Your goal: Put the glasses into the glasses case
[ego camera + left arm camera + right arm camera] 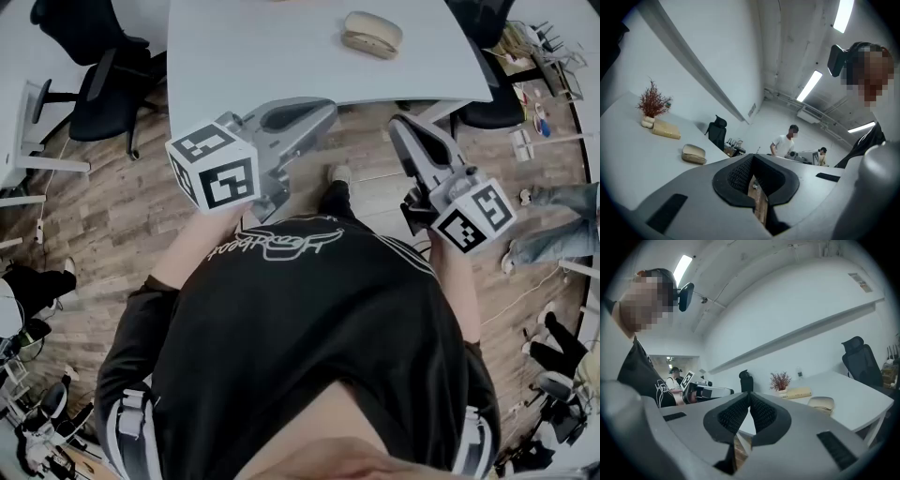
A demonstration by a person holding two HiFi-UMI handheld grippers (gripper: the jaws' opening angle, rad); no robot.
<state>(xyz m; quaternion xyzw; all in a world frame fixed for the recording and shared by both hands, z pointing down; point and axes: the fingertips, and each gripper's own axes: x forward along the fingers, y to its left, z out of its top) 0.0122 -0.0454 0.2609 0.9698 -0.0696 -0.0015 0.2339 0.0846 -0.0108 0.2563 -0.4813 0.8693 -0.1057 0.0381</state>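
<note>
The left tongs (752,156) and the right tongs (750,394) are clenched on nothing, short of the table (244,56). The case (372,35) lies on it well beyond both tips, apparently shut; glasses are seen nowhere. If approached with tongs clenched, the case could be shoved away rather than opened.

A beige, oval, clamshell glasses case (372,35) lies flat on a white table (234,56). Its two halves are closed together, with a darker seam running along its side. Its lid is smooth and gently domed. Seen from above, it sits on the right part of the tabletop, set back from the near edge, long side facing the viewer.
</note>
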